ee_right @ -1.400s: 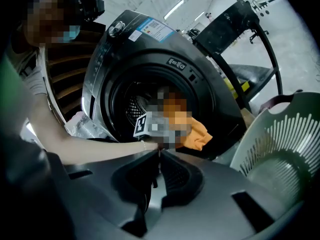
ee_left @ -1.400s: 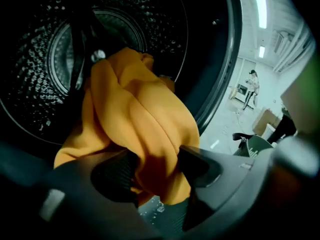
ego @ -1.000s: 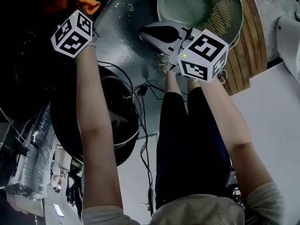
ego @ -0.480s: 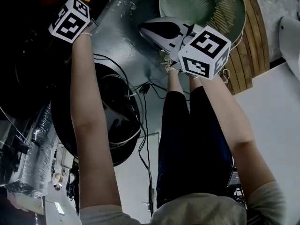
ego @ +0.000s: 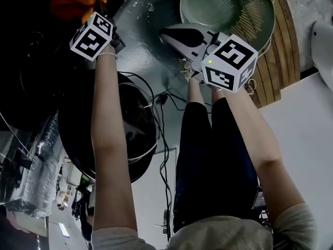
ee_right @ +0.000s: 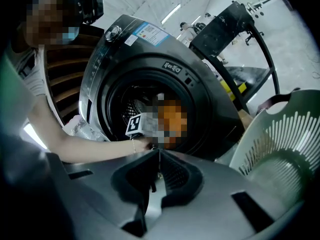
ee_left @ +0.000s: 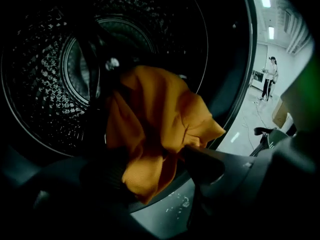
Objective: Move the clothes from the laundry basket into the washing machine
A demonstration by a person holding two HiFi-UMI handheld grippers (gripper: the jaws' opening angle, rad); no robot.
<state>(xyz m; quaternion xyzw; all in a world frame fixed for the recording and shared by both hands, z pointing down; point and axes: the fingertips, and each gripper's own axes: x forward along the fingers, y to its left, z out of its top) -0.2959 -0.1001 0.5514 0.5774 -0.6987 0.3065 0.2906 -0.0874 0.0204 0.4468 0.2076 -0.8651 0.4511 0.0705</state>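
**Step in hand: release of a garment into the drum.**

- The left gripper [ee_left: 145, 179] is at the mouth of the washing machine [ee_right: 165, 84], and its jaws have just been opening to a wide gap.
- The orange garment [ee_left: 160, 119] lies between the jaws. It is heaped on the lower front edge of the drum [ee_left: 45, 89], with a fold hanging over the lip. The pads do not appear to press on it.
- The right gripper [ee_right: 155, 159] is held off in front of the machine, jaws together with nothing between them.
- The laundry basket [ego: 268, 20] stands further right. No clothes show in the part of it visible (the far side is out of sight).

**Next move, as judged.** The garment is not fully inside, so the hanging fold needs a push deeper past the lip. The left gripper can then draw back clear of the opening.

**Change from the earlier head view.** The left gripper's marker cube [ego: 92, 35] sits slightly further right. More of the orange garment shows above it. The right gripper and the basket are unchanged.
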